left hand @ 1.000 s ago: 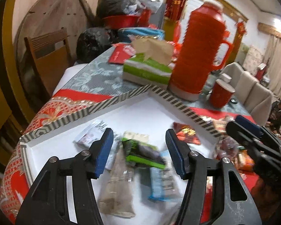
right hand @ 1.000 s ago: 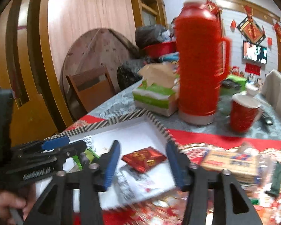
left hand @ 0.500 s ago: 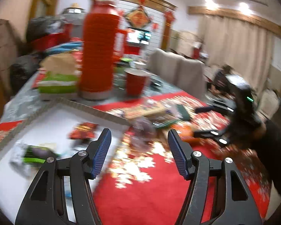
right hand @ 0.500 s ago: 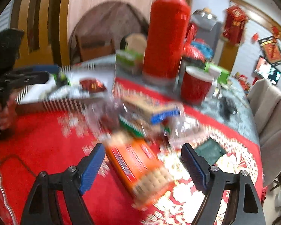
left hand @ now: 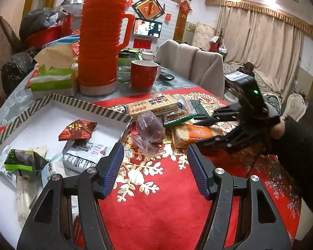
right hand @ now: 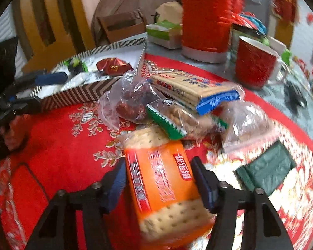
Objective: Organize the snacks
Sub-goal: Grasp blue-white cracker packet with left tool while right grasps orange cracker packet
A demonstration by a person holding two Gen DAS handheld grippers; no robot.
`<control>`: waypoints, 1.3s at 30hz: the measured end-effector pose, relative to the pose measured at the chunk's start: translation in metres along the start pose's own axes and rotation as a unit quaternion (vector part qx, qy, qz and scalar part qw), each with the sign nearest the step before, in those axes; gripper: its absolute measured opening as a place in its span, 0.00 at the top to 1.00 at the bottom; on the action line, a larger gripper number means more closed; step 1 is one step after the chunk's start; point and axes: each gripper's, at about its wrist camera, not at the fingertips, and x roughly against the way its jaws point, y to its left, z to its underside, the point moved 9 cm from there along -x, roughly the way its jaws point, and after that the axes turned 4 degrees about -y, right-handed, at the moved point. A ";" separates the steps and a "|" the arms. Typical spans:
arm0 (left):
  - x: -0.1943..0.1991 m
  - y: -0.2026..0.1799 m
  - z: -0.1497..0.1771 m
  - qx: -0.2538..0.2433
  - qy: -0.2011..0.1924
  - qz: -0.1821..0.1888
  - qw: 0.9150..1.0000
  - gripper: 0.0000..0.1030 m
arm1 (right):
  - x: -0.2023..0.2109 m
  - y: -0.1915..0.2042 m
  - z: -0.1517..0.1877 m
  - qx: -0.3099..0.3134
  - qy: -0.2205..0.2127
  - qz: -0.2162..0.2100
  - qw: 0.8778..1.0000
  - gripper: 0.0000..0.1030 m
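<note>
Right wrist view: my right claw (right hand: 157, 182) has just been closing around the orange cracker pack (right hand: 162, 185); squeezing harder could crush the crackers. My left claw (left hand: 153, 166) hangs open, empty.

Left gripper (left hand: 153, 167): tilted down and forward, blue-padded fingers (left hand: 112, 167) held apart with nothing between them; in the right wrist view it shows at the far left with a hand (right hand: 9, 137) behind it. Right gripper (right hand: 158, 184): pitched steeply down, jaws just been closing, an orange cracker pack (right hand: 162, 189) lying lengthwise between the fingers with both blue pads (right hand: 202, 184) at or against its long sides, contact blurred. From the left wrist view the right gripper (left hand: 204, 132) reaches in from the right, a dark sleeve (left hand: 298, 145) behind it.
</note>
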 end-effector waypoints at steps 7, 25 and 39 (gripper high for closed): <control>-0.022 -0.013 -0.047 -0.014 0.007 -0.001 1.000 0.36 | 0.029 0.005 0.032 -0.067 -0.015 0.057 0.996 0.48; -0.183 -0.024 -0.052 -0.335 0.256 0.104 0.901 0.26 | 0.038 0.010 0.040 -0.061 -0.026 0.051 0.997 0.48; -0.212 -0.010 -0.050 -0.213 0.295 0.191 0.912 0.24 | 0.037 0.008 0.039 -0.070 -0.029 0.044 0.996 0.48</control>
